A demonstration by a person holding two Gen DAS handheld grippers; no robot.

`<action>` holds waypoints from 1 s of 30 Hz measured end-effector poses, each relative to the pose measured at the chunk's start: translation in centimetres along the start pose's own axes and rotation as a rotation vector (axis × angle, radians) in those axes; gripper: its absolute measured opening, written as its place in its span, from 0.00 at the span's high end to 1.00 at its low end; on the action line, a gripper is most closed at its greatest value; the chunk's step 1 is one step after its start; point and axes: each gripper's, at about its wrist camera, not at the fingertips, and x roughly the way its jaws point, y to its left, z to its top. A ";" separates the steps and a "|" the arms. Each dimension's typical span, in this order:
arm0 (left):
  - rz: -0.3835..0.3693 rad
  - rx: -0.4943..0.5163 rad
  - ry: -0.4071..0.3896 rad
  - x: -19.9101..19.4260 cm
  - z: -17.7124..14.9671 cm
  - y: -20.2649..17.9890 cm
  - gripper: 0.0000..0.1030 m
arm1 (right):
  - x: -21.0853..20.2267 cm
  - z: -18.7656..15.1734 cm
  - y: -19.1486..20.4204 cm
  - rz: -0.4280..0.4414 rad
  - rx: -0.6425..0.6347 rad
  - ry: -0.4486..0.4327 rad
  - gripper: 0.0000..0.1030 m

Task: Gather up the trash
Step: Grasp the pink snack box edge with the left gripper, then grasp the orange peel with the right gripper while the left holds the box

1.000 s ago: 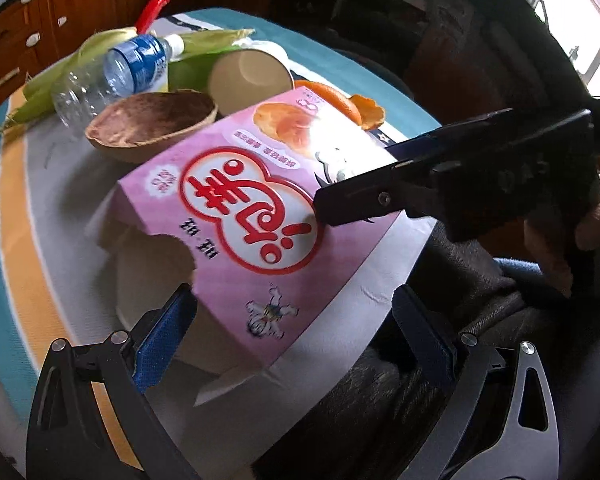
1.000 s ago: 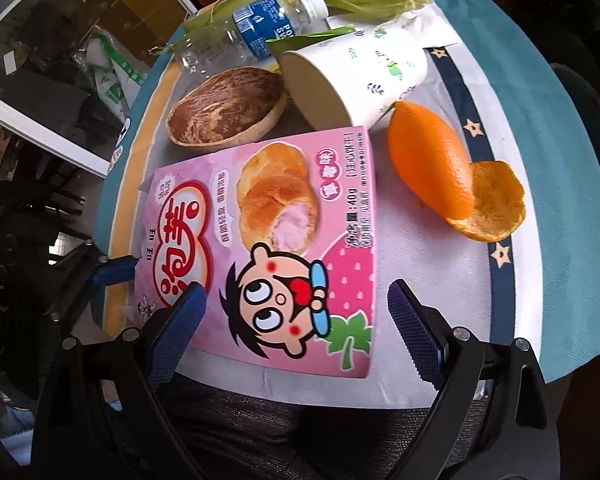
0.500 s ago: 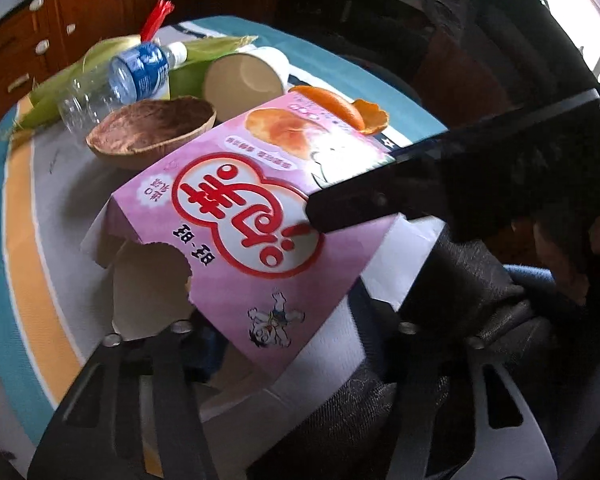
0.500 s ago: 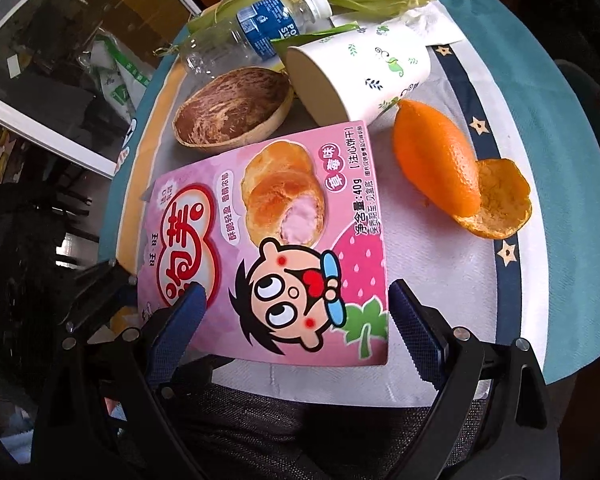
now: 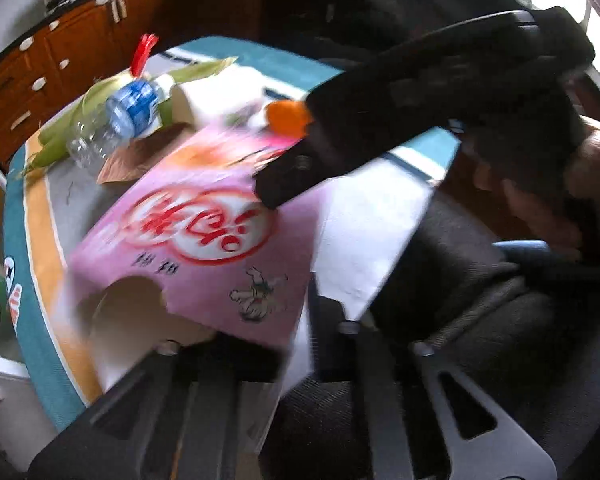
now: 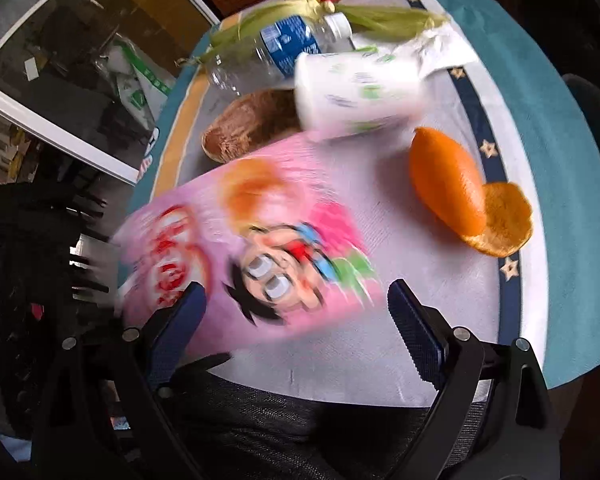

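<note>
A flattened pink snack box (image 5: pixel 204 240) with a red logo and a cartoon face lies at the near edge of the round table (image 6: pixel 560 128), blurred by motion, its near end raised. My left gripper (image 5: pixel 288 356) is shut on that near edge, and the box hides its fingertips. In the right wrist view the box (image 6: pixel 260 240) sits just ahead of my right gripper (image 6: pixel 296 300), which hovers open above its near side with nothing between the blue pads. In the left wrist view, the right gripper's black body (image 5: pixel 340 152) crosses over the box.
Behind the box lie a tipped paper cup (image 6: pixel 356 96), a clear plastic bottle (image 6: pixel 280 48), a brown shell bowl (image 6: pixel 244 128), corn husks (image 6: pixel 380 16) and a crumpled white wrapper (image 6: pixel 440 52). Orange peel (image 6: pixel 448 184) lies to the right. A person's grey-clad lap (image 6: pixel 260 420) is below.
My left gripper's jaws have gone from wide open to shut on the box's near edge. The box has lifted and shifted, now blurred. The right gripper stays open in place.
</note>
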 end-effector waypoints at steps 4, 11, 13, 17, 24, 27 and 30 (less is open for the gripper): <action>-0.029 -0.023 -0.031 -2.1 0.6 0.4 0.97 | -1.4 0.1 -0.3 0.019 0.003 -0.020 0.14; -0.026 -0.068 -0.090 -4.1 2.9 1.3 0.97 | -4.8 0.9 -3.1 -0.065 0.055 -0.163 0.14; -0.038 -0.077 -0.073 -3.9 2.7 0.9 0.97 | -5.2 1.1 -4.8 -0.107 0.089 -0.181 0.14; -0.057 -0.078 -0.030 -2.7 2.5 0.8 0.96 | -4.3 1.6 -7.6 -0.156 0.130 -0.159 0.14; -0.057 -0.103 -0.026 -2.7 2.6 1.0 0.96 | -0.4 2.7 -8.8 -0.189 0.148 -0.113 0.14; -0.055 -0.113 -0.027 -3.0 3.0 1.1 0.97 | 1.1 3.2 -8.4 -0.206 0.127 -0.120 0.21; -0.051 -0.116 -0.027 -3.3 3.5 1.0 0.97 | 1.3 3.1 -7.8 -0.220 0.092 -0.159 0.59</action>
